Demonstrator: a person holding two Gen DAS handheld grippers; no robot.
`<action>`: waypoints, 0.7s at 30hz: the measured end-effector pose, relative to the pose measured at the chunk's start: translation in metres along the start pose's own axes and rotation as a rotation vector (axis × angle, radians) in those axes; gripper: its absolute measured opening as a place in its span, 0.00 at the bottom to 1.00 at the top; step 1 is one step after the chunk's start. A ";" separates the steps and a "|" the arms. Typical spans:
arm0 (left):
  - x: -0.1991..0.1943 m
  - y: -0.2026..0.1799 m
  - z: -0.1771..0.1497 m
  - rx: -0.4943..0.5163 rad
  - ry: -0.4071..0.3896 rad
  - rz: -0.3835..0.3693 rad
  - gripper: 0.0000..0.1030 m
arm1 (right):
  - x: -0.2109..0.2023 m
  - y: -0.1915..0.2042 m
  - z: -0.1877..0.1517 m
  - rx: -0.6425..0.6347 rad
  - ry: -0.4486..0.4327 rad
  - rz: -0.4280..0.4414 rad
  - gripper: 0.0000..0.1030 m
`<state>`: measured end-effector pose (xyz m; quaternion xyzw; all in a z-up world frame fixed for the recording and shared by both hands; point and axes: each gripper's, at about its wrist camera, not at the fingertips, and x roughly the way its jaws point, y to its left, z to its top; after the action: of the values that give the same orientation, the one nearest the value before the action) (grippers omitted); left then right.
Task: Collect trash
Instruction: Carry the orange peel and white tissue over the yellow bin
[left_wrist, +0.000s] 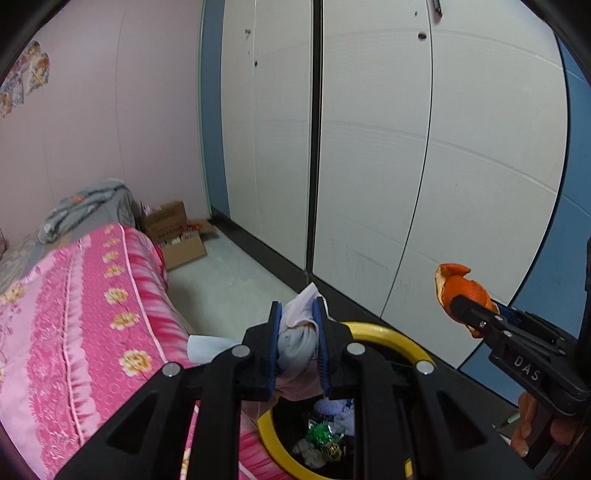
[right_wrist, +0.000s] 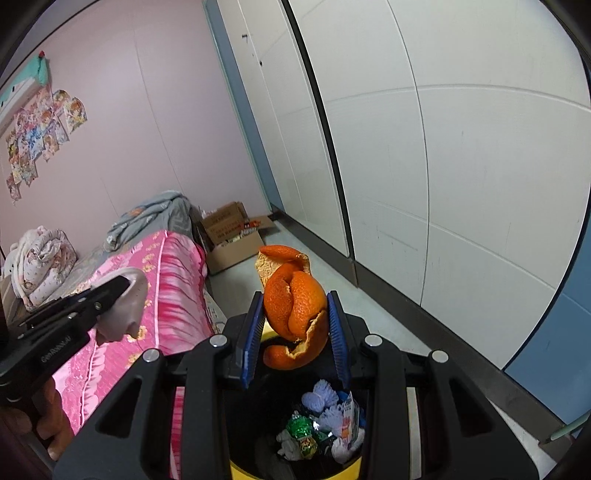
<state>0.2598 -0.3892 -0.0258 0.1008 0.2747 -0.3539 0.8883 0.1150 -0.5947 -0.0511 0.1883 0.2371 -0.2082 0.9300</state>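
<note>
my left gripper (left_wrist: 298, 332) is clamped on a crumpled tissue (left_wrist: 300, 325) and my right gripper (right_wrist: 295, 325) on an orange peel (right_wrist: 295, 314), both just above the yellow-rimmed bin (left_wrist: 399, 336) below, whose mouth sits directly under the peel.

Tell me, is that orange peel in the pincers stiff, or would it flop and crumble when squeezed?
The orange peel probably bends rather than snaps: it curls in loose folds between the right gripper pads. It looks light, an empty skin with no fruit inside. Its torn, ragged edges suggest it could tear if pulled. Released, it would likely drop straight into the bin below.
</note>
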 end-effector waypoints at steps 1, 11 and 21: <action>0.005 0.000 -0.002 -0.001 0.010 0.000 0.16 | 0.003 0.000 -0.002 0.002 0.010 -0.001 0.31; 0.062 0.005 -0.021 -0.034 0.149 -0.035 0.16 | 0.050 -0.003 -0.020 0.024 0.121 0.004 0.31; 0.081 0.009 -0.030 -0.069 0.221 -0.077 0.18 | 0.051 -0.013 -0.032 0.039 0.135 -0.020 0.33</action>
<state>0.3018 -0.4181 -0.0965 0.0980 0.3866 -0.3650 0.8413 0.1379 -0.6066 -0.1067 0.2176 0.2970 -0.2088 0.9060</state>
